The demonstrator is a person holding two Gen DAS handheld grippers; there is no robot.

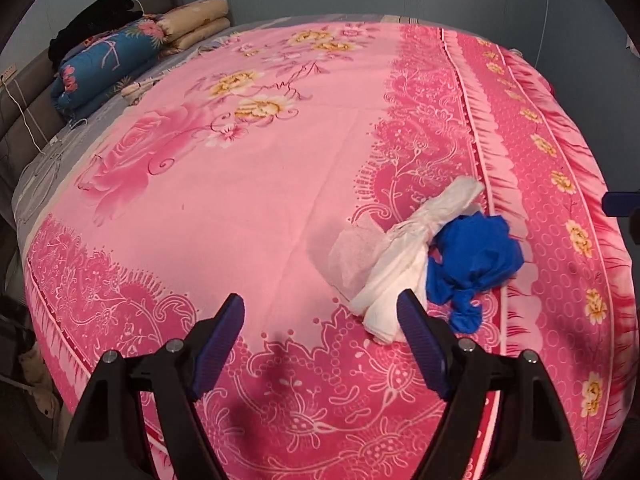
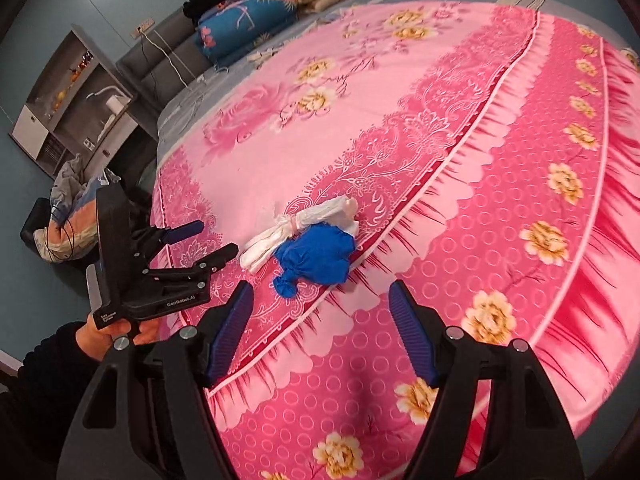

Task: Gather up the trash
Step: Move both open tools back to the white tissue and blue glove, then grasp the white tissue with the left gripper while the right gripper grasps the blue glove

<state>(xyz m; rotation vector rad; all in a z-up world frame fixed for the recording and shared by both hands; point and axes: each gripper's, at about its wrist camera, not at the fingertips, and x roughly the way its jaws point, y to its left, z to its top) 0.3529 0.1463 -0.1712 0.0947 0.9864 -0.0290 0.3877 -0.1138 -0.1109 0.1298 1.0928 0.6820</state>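
Fingers on left gripper (image 1: 320, 312) and right gripper (image 2: 320, 300) gaping, empty; one white bag (image 1: 404, 248), one blue bag (image 1: 476, 256) touching, sitting near bed (image 1: 240, 184) edge.

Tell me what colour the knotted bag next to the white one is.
Bright blue, lying against the white bag; clearest in the right wrist view.

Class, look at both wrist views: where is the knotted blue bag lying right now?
The blue bag lies on the pink floral bedspread near its patterned border, touching the tied white bag. It is ahead of both open tongs, gripped by neither.
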